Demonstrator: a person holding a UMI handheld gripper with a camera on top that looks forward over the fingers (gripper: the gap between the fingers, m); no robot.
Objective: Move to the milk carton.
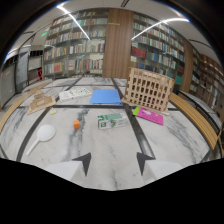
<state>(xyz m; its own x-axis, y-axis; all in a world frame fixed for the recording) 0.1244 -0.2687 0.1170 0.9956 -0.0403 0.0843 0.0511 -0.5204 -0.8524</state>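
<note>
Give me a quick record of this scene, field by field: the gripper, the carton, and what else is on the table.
gripper: open, holding nothing, above the table
milk carton: lying flat on the marble table, ahead of the fingers
orange cube: left of the carton
white spoon: further left
pink book: right of the carton
blue folder: beyond the carton
wooden model: behind the book

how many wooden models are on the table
2. The big wooden model stands far beyond the claw, beside the blue folder. The small wooden model sits across the table, past the white spoon. More may be hidden.
</note>
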